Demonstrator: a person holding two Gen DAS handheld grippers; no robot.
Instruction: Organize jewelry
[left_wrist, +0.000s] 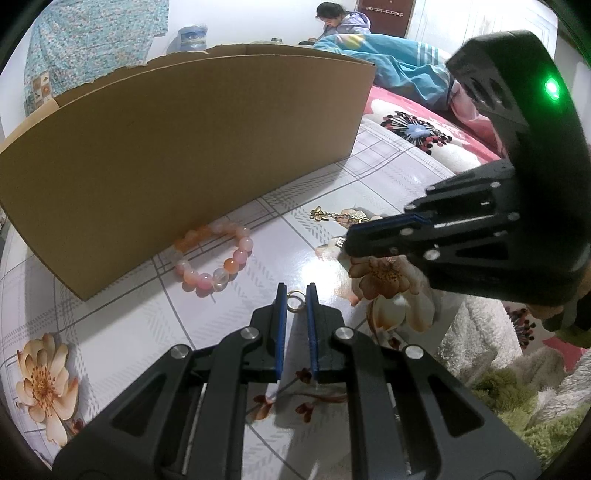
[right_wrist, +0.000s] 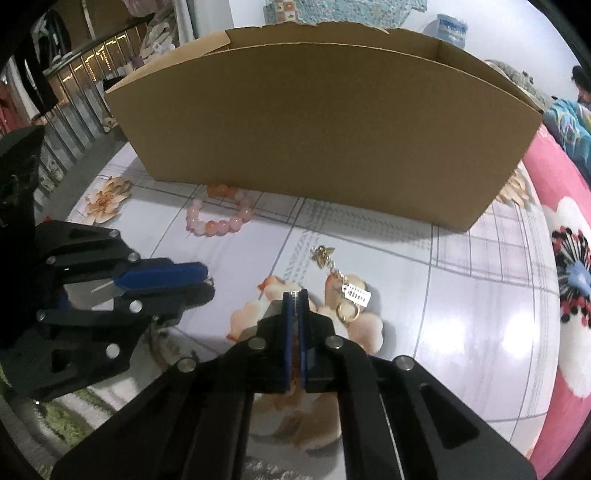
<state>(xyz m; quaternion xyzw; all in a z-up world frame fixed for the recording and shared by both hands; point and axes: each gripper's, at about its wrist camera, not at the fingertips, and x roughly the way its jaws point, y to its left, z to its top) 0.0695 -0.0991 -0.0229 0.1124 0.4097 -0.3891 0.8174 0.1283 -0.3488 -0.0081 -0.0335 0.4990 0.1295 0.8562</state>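
Note:
A small gold ring (left_wrist: 295, 302) lies on the table between the tips of my left gripper (left_wrist: 296, 291), whose jaws stand a little apart around it. A pink and orange bead bracelet (left_wrist: 214, 254) lies against the cardboard box (left_wrist: 184, 147); it also shows in the right wrist view (right_wrist: 221, 216). A gold earring with a white tag (right_wrist: 345, 288) lies just right of my right gripper (right_wrist: 295, 295), which is shut with a thin metallic sliver between its pads. The right gripper (left_wrist: 351, 240) shows in the left view over the earring (left_wrist: 340, 216).
The table (right_wrist: 480, 314) has a glossy floral cover. The open box (right_wrist: 325, 122) stands along its far side. A pink flowered bed (right_wrist: 569, 258) lies to the right, with a person (left_wrist: 332, 20) sitting behind it. Shaggy rugs (left_wrist: 517, 387) lie below the table edge.

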